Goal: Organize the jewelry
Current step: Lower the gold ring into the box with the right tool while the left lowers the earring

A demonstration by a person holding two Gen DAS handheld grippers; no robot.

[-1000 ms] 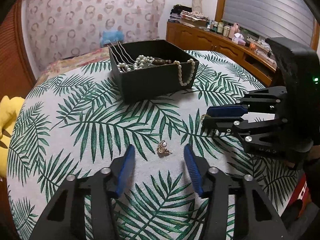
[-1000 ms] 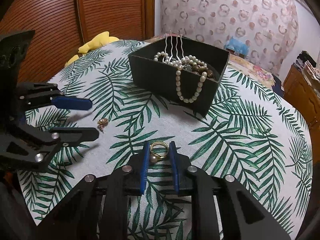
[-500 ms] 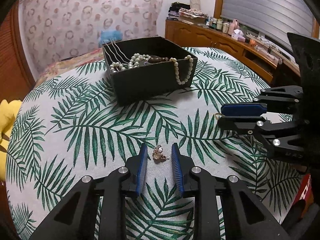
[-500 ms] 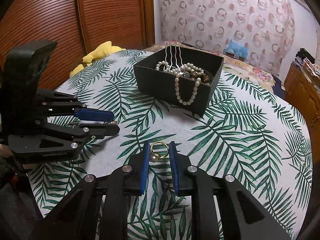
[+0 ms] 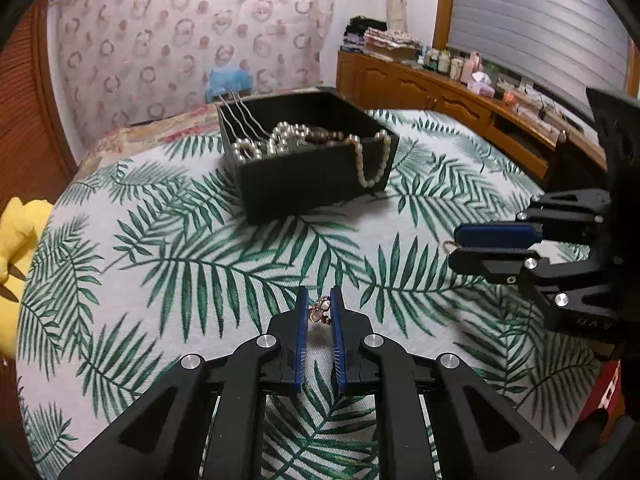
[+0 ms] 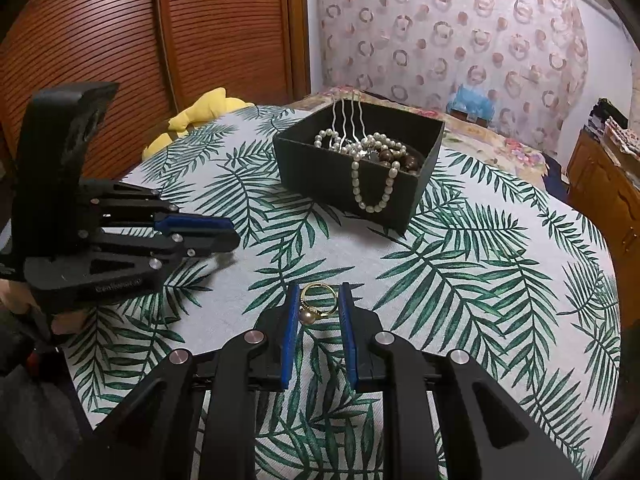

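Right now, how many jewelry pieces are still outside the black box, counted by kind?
Gold ring with a pearl: 1, between the pads of the right claw: gold ring.
Small rose-gold pearl piece: 1, between the pads of the left claw: pearl piece.
Total: 2. The rest lies in the black box.

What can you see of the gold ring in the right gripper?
The gold ring is a thin, shiny yellow-metal band carrying one round, pale brownish pearl-like bead at its lower left. It sits between the blue-padded fingers of the right gripper, which are shut on it from both sides, with the band tilted so its opening faces the camera. It is above the palm-leaf tablecloth; whether it touches the cloth is unclear. From the left wrist view only a sliver shows.
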